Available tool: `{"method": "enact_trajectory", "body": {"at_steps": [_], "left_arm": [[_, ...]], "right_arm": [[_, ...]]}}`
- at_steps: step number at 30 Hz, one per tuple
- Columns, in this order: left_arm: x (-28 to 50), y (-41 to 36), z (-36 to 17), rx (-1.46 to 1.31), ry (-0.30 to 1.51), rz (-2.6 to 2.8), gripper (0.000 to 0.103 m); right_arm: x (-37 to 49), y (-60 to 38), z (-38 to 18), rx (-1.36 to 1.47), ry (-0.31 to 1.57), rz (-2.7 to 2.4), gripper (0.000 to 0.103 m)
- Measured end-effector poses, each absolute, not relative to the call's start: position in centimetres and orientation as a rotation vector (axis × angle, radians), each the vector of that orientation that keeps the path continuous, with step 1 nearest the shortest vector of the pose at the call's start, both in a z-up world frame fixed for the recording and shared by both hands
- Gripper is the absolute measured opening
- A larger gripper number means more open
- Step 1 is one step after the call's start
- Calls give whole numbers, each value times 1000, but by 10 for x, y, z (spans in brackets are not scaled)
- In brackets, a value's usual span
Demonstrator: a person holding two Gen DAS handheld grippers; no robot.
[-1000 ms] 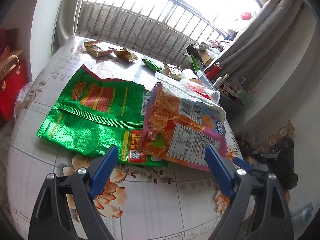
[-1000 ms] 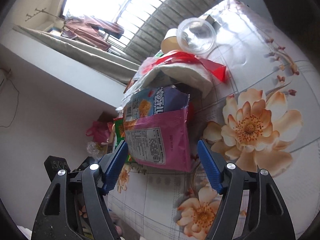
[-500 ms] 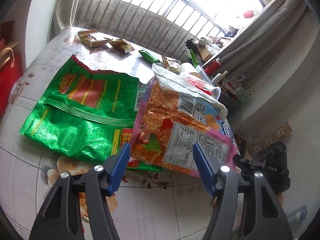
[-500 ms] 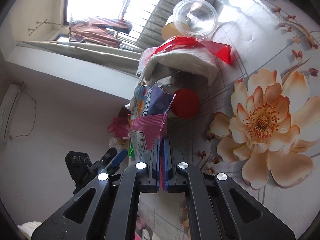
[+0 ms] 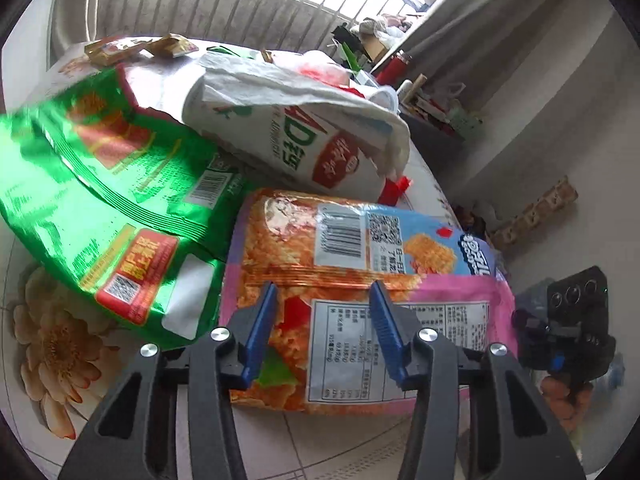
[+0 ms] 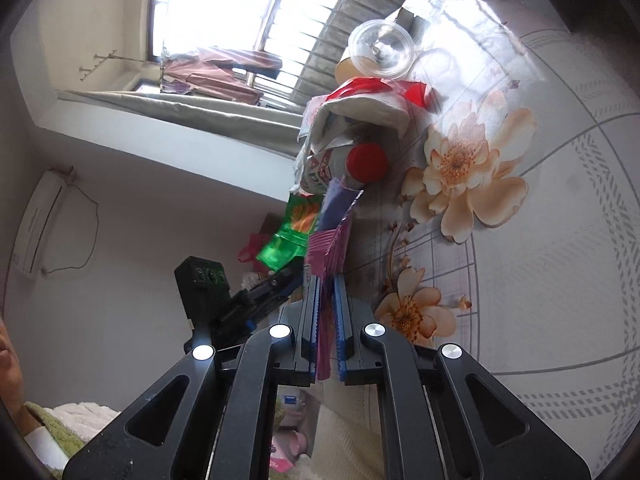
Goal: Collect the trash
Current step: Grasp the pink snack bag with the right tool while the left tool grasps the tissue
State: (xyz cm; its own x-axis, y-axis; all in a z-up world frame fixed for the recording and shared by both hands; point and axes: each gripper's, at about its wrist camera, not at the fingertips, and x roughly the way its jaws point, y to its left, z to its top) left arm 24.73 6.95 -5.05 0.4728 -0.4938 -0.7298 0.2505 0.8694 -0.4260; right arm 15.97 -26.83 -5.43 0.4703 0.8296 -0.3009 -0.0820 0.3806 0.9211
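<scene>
Your right gripper (image 6: pixel 325 312) pinches the pink end of the snack bag (image 5: pixel 360 292), its jaws just loosening a bit. The bag lies flat on the table (image 5: pixel 340 432), stretching sideways. Your left gripper (image 5: pixel 322 332) is over it, half open and closing, pads not touching.

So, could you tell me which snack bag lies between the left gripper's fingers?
The orange-and-pink snack bag, with the white nutrition label; the green bag lies off to the side.

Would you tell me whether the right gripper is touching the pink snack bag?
Touching: the right wrist view shows the right gripper with jaws closed on the pink snack bag's edge.
</scene>
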Motion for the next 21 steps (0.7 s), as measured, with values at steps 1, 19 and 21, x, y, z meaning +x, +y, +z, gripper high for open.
{"method": "enact_trajectory", "body": {"at_steps": [1, 19, 21], "left_arm": [[248, 65, -54, -274, 989, -469, 45], [251, 63, -73, -296, 1027, -488, 36], [250, 64, -73, -292, 1026, -489, 36]], "right_arm": [[161, -268, -56, 1024, 893, 693, 16], [184, -238, -69, 853, 960, 516, 40], [185, -237, -70, 850, 955, 520, 28]]}}
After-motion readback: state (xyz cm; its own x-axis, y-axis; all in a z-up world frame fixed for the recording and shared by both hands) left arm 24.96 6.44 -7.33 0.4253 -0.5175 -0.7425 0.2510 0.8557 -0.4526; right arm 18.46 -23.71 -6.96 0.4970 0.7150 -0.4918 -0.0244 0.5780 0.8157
